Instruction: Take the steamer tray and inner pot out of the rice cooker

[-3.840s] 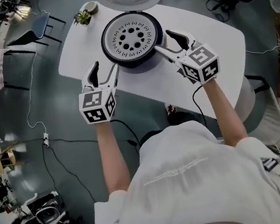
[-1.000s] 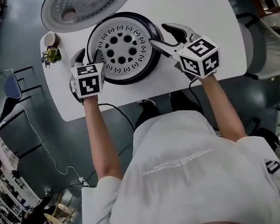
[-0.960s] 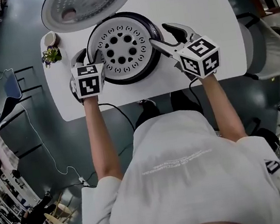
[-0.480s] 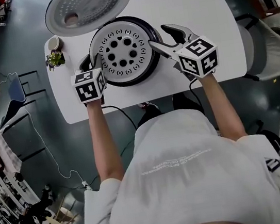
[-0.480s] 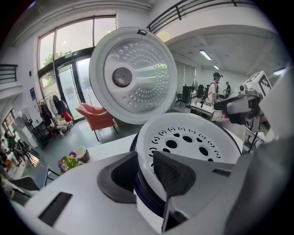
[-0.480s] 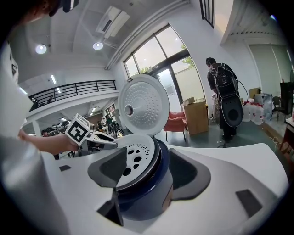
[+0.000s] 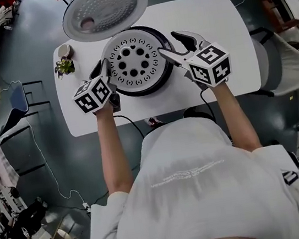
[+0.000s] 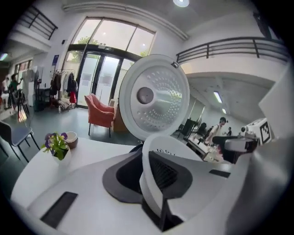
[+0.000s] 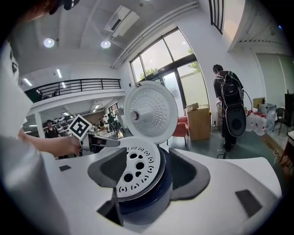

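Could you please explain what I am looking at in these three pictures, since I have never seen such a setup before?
No robot here: a person holds a two-jaw gripper in each hand, each carrying a marker cube and a camera. The head view looks down from the person's head; the two gripper views look along the jaws. On the white table stands a rice cooker, lid raised, with the perforated steamer tray inside; beside it, a small plant and a bowl. The left gripper is closing its jaws on the tray's rim. The right gripper is open, astride the opposite rim.
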Action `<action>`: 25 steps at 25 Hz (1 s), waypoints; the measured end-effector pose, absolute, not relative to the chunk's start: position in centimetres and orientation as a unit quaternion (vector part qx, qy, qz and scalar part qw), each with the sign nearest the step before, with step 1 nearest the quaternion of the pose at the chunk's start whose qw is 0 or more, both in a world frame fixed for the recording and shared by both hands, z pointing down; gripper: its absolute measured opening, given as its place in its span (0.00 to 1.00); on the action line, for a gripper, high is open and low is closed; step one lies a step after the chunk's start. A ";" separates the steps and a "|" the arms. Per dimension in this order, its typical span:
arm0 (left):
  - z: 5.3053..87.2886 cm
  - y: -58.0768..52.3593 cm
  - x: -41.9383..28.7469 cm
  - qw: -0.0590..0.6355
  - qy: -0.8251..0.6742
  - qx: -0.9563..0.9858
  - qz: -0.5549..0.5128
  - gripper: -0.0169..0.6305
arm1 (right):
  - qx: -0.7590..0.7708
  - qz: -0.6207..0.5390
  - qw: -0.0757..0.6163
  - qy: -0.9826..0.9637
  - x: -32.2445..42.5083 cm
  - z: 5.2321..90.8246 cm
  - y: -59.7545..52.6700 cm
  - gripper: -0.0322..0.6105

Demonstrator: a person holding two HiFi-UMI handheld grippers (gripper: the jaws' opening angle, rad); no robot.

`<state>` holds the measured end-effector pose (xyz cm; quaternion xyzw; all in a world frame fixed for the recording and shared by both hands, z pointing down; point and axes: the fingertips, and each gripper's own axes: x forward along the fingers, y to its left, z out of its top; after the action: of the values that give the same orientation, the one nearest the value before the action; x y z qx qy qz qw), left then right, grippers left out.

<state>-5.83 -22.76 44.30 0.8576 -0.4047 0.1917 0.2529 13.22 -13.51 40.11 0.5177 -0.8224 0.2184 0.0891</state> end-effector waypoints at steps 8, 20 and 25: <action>41.1 -22.0 -4.7 0.260 -0.396 0.871 0.128 0.11 | 0.509 0.195 0.096 -0.833 12.8 38.5 -13.7 0.50; 35.7 -20.8 -13.6 0.256 -0.463 0.849 0.010 0.11 | 0.446 0.151 0.122 -0.874 6.0 36.3 -15.0 0.50; 35.8 -19.4 -19.2 0.260 -0.507 0.821 -0.014 0.11 | 0.410 0.144 0.131 -0.891 2.1 36.1 -14.9 0.50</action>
<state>-19.15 -19.39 35.77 0.8213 -0.5074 -0.0144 0.2604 2.12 -14.95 36.08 0.4104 -0.8910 0.1440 0.1305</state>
